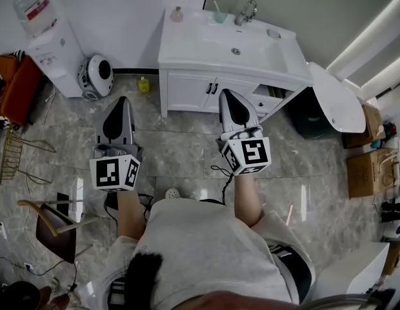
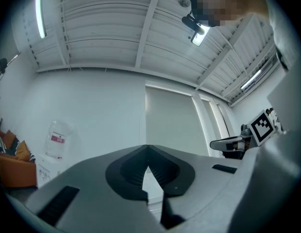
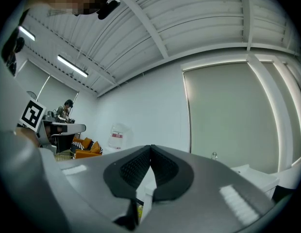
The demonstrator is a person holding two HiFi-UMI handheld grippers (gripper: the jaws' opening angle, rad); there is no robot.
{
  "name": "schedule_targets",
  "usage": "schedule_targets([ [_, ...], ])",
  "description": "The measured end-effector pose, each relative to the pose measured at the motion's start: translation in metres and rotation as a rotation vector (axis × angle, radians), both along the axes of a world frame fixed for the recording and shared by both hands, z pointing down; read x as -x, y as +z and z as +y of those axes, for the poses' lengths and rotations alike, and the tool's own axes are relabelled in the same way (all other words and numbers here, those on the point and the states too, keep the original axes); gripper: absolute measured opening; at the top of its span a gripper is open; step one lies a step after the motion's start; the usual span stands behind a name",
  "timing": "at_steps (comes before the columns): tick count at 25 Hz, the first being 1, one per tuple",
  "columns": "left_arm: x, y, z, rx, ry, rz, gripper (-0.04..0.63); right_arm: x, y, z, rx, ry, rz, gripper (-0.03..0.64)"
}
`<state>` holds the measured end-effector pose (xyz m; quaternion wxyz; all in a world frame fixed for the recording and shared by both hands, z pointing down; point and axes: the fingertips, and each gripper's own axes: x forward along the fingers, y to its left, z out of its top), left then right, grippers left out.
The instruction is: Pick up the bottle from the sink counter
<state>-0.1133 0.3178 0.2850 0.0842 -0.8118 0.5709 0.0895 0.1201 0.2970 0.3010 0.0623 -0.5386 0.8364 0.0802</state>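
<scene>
A grey marble-look floor (image 1: 180, 154) fills most of the head view. At the upper middle of the frame stands a white sink vanity (image 1: 187, 55) with cabinet doors below its counter. A white water dispenser (image 1: 55, 50) with a clear jug on top stands in the upper left corner.

The left gripper (image 1: 120, 102) is at centre left and the right gripper (image 1: 227, 95) at centre right. Both are over the floor, pointing toward the vanity and well apart from its counter. In the left gripper view the left gripper's (image 2: 148, 149) dark pads meet at their tips with nothing between them. In the right gripper view the right gripper (image 3: 150, 148) is clenched in the same way and empty.

A chrome faucet (image 1: 246, 11) sits at the back edge of the counter, with a pale cup (image 1: 219, 16) just to its left. The bottle (image 1: 177, 14), small and pinkish, stands upright at the back left corner of the counter, untouched. A small yellow bottle (image 1: 144, 84) stands on the floor beside the vanity's left side.
</scene>
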Motion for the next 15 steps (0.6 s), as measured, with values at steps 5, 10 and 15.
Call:
schedule_targets([
  [5,0.010,0.002,-0.014,0.002,0.016,0.009,0.008,0.012,0.001,-0.007,0.002,0.011,0.002,0.011],
  [10,0.003,0.002,-0.030,0.005,0.039,0.001,0.008,0.014,0.004,-0.022,0.014,0.019,-0.002,0.011],
  [15,-0.003,0.006,-0.048,0.007,0.039,-0.007,0.008,0.017,0.007,-0.046,0.016,0.003,-0.004,0.011],
])
